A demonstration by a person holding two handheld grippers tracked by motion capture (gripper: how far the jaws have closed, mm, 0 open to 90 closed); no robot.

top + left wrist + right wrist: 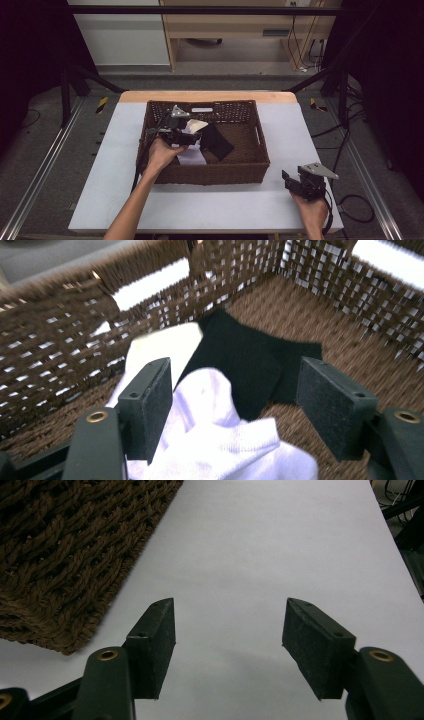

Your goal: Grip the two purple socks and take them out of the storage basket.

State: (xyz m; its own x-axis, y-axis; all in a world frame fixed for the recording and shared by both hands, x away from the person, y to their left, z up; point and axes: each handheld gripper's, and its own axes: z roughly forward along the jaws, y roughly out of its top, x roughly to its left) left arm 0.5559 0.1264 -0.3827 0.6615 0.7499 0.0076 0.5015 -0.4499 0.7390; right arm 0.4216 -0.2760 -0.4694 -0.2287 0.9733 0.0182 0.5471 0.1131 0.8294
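Left gripper view: left gripper (235, 410) (jaws wide) straddles white cloth (220, 440) in basket (60, 365)

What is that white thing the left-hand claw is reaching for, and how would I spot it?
Find the brown woven basket in the middle of the table. In its left half, between the open jaws of the left gripper, lies a crumpled white sock. The black cloth beside it is dark and flat.
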